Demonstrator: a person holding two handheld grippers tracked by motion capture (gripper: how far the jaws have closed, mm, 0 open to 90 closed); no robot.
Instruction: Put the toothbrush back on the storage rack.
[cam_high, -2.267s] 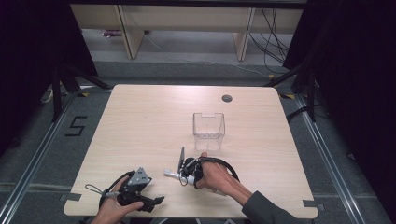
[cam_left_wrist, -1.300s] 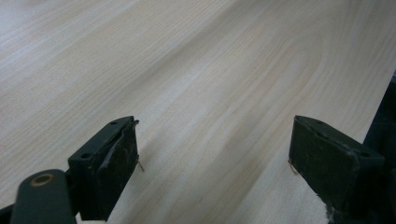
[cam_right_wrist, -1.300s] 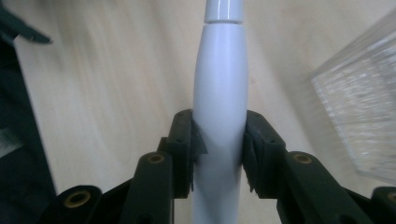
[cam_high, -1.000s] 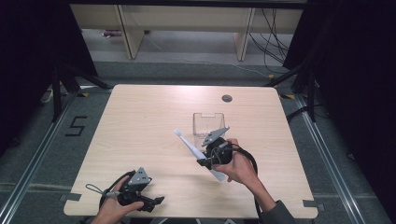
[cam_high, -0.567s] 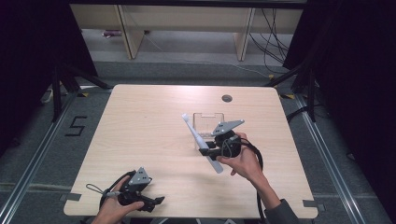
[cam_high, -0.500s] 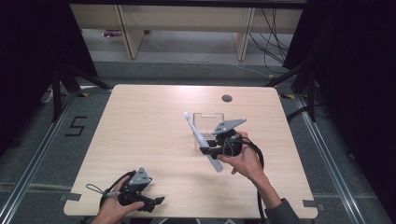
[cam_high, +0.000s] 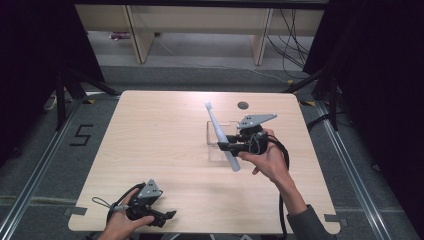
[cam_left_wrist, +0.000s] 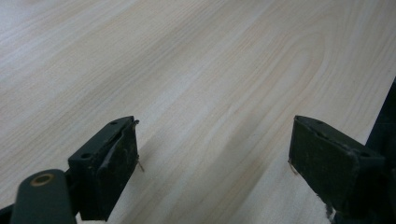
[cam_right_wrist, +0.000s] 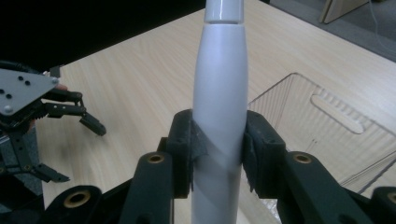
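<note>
Above the clear bin (cam_high: 220, 141) at mid-counter, my right tongs (cam_high: 223, 146) have lifted the white toothbrush (cam_high: 220, 134), still clenched around its handle, ready for dropping in; my left tongs (cam_high: 167, 216) rest released, near-left.

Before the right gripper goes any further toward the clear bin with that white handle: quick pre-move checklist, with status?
1. Grip: right gripper has both pads clamped on the white toothbrush-like handle. ok.
2. Where it is gripped: near the lower end, so a long part sticks up past the jaws in the high view. May swing; cannot tell how firm.
3. Clear bin: upright, open top, nothing seen inside. ok.
4. Alignment: handle overlaps the bin in the high view, but height above the rim is unclear. cannot tell.
5. Left gripper: open, low at the table's near edge, away from the bin. ok.
</note>
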